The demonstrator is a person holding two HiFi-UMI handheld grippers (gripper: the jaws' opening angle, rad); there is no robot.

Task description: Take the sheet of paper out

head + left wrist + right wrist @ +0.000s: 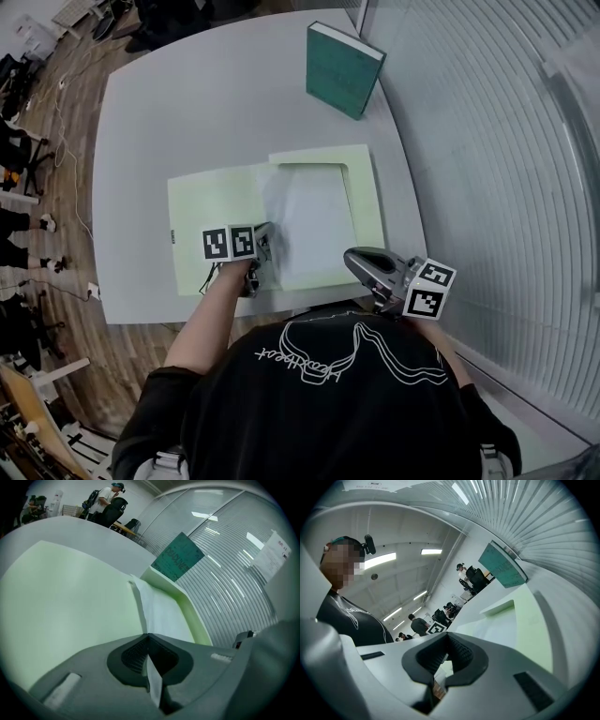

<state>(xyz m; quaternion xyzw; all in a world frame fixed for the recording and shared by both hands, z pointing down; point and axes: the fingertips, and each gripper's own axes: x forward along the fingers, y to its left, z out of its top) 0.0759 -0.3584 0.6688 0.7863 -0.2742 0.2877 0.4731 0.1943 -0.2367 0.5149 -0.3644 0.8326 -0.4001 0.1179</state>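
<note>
White sheet [314,220]: in right half of open pale-green folder [211,216] on grey desk [187,112]; far end seemingly tucked under folder's pocket flap, ahead of left tool.
Left tool [148,637]: clamped on sheet's near left edge; thin strip of paper pinched between pads, edge lifted just ahead of tips.
Right tool [447,637]: jaws together, nothing seen in them; off to right of left tool, tip over folder's near right corner, contact unclear.
Risk, tear: likely if pulled hard while far end catches under flap; grip on edge only.
Risk, folder drag: folder could slide along with sheet if not pinned down.
Risk, slip: shallow pinch could lose paper.
Pose, left: forearm reaching forward, tool angled down toward desk.
Pose, right: held roughly level, pointing across toward folder.
</note>
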